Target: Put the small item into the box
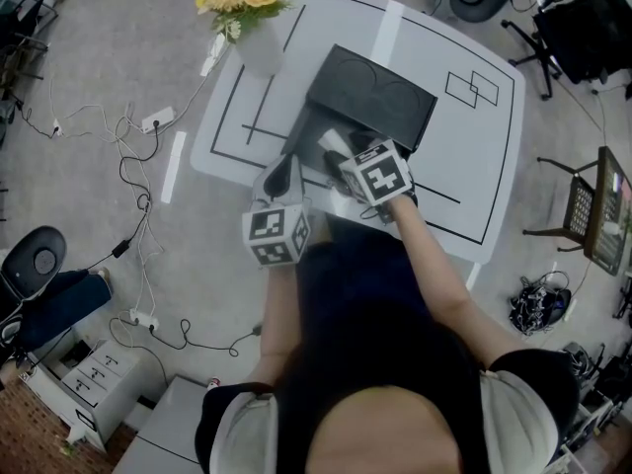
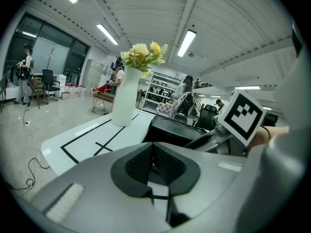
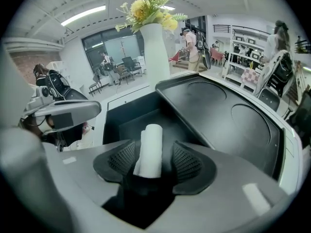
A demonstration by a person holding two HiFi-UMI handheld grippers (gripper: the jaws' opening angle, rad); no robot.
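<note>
The small item is a white roll; it stands on end between the pads of my right gripper, which is open, with a gap showing beside the roll. Below it lies the inside of the open black box, whose raised lid leans away to the right. In the head view the right gripper hangs over the box on the white table. My left gripper waits at the table's near edge, just left of the box, shut on nothing.
A white vase of yellow flowers stands on the table at the back left, close to the box's lid. Black lines are taped on the tabletop. Cables and a power strip lie on the floor to the left; chairs stand at the right.
</note>
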